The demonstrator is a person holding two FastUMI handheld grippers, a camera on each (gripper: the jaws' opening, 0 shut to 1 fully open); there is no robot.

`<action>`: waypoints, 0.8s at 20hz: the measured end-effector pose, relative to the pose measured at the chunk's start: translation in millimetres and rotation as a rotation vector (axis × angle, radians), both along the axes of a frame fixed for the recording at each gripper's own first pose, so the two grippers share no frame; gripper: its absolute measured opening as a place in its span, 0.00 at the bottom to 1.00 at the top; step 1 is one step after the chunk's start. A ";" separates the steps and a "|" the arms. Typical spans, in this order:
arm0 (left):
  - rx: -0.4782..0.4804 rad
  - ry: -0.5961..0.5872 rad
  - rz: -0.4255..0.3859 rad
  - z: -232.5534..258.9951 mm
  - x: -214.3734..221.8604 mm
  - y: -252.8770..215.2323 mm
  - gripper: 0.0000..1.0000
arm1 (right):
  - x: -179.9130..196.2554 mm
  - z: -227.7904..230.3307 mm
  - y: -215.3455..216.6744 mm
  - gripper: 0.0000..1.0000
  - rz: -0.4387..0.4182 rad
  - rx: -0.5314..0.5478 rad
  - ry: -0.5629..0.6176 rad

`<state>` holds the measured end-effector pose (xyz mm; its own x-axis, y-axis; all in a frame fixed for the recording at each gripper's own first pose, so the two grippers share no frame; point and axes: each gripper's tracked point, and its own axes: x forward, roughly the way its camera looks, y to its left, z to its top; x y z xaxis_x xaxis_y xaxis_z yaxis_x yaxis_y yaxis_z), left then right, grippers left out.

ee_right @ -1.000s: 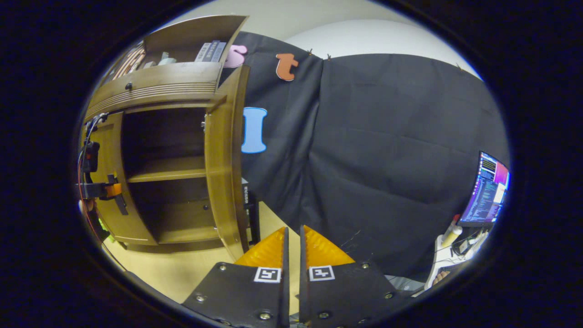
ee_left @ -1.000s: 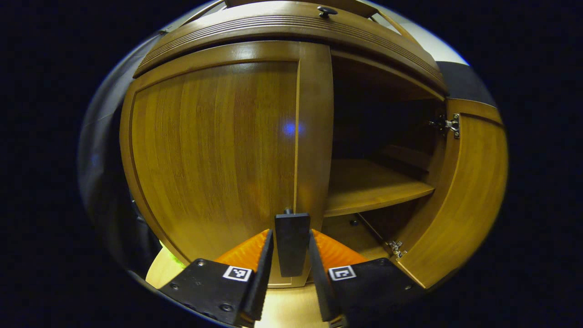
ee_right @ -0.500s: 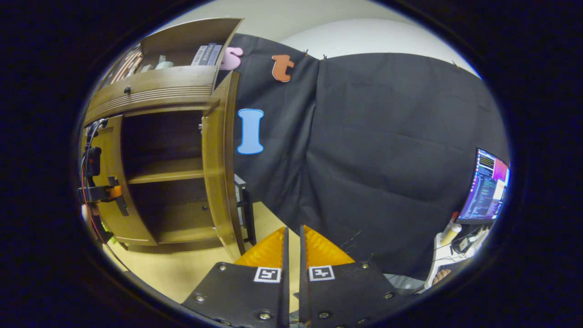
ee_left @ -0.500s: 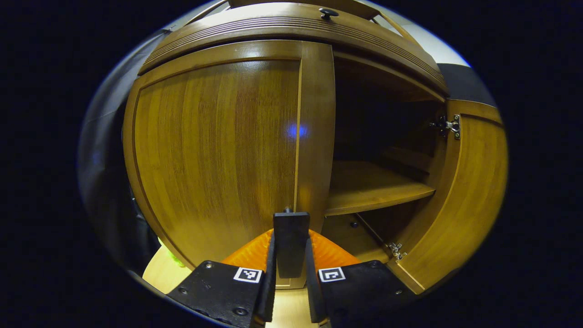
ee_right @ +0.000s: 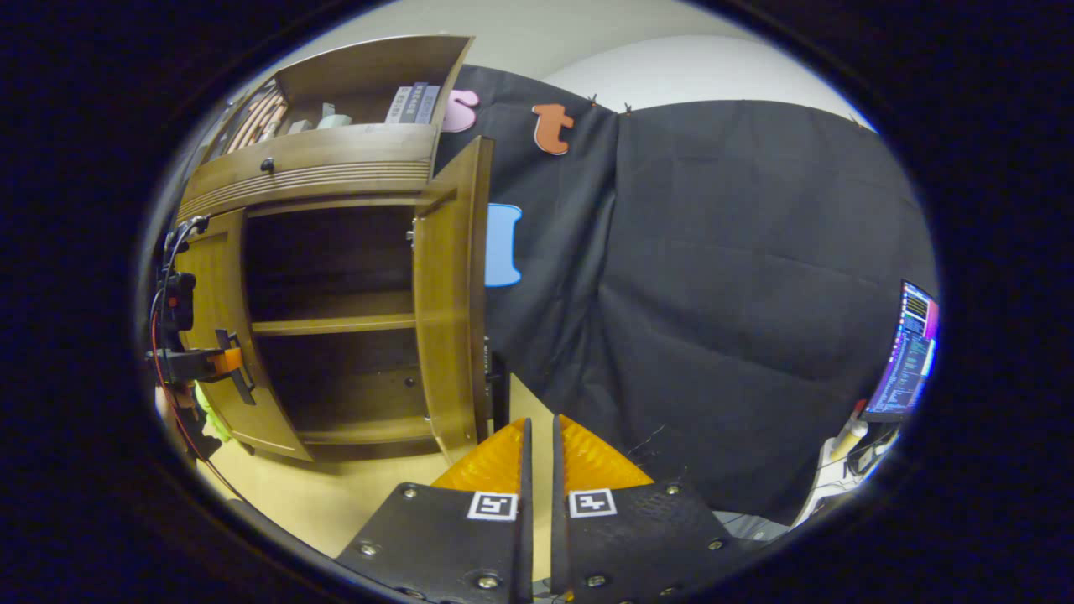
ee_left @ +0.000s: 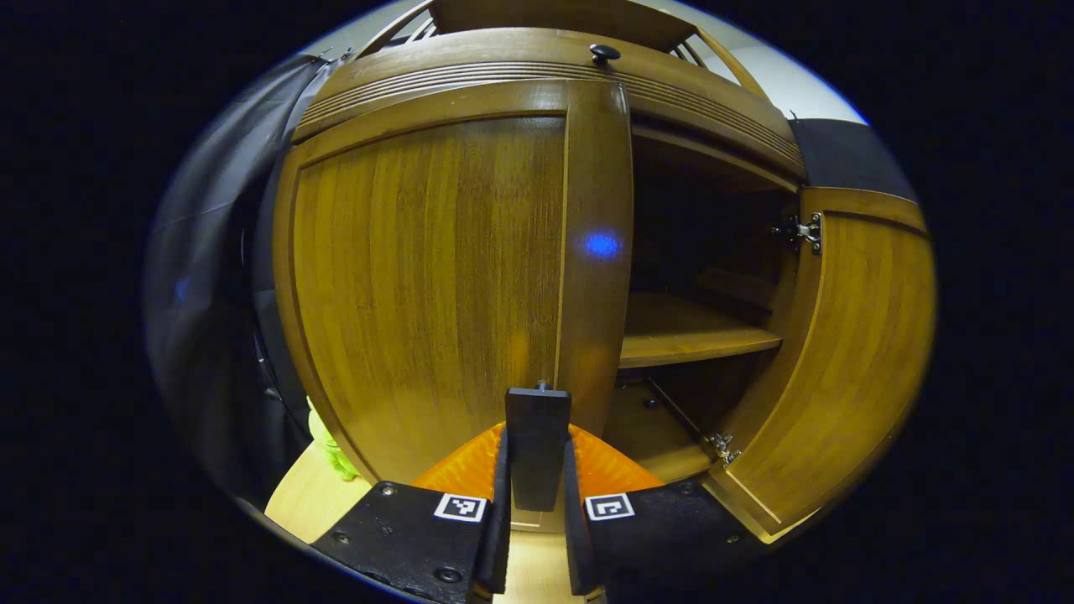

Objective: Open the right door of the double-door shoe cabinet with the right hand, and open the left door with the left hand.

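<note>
The wooden shoe cabinet (ee_left: 545, 71) stands close in front in the left gripper view. My left gripper (ee_left: 535, 440) is shut on the flat dark handle (ee_left: 538, 407) at the inner edge of the left door (ee_left: 436, 285), which stands slightly ajar. The right door (ee_left: 852, 361) is swung wide open, showing a shelf (ee_left: 696, 340) and a dark inside. In the right gripper view the cabinet (ee_right: 319, 168) is off to the left, with the right door (ee_right: 453, 302) open and the left gripper (ee_right: 201, 365) at the left door (ee_right: 214, 285). My right gripper (ee_right: 537, 432) is shut on nothing, away from the cabinet.
A drawer with a round knob (ee_left: 602, 52) runs above the doors, and books (ee_right: 411, 102) stand on the open top shelf. Something green (ee_left: 331, 445) lies on the pale floor (ee_right: 336, 495) by the cabinet's left foot. A lit monitor (ee_right: 910, 352) is at the far right.
My left gripper closed on the left door's handle, and the door has swung out a little. The right gripper stayed shut and turned slightly, so the cabinet sits more to the right in its view.
</note>
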<state>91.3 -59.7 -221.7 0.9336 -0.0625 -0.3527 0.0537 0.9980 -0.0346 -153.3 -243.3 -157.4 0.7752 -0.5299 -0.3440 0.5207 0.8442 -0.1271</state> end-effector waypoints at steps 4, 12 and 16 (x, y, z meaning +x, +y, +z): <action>0.000 0.000 0.015 2.1 -17.5 7.1 0.31 | 9.5 -2.4 15.6 0.08 0.062 0.008 0.003; -0.005 -0.011 0.062 7.0 -50.4 22.2 0.27 | 31.1 -10.2 42.4 0.08 0.173 0.033 0.011; 0.001 -0.012 0.087 8.0 -63.6 30.1 0.29 | 42.0 -16.1 55.0 0.08 0.220 0.048 0.016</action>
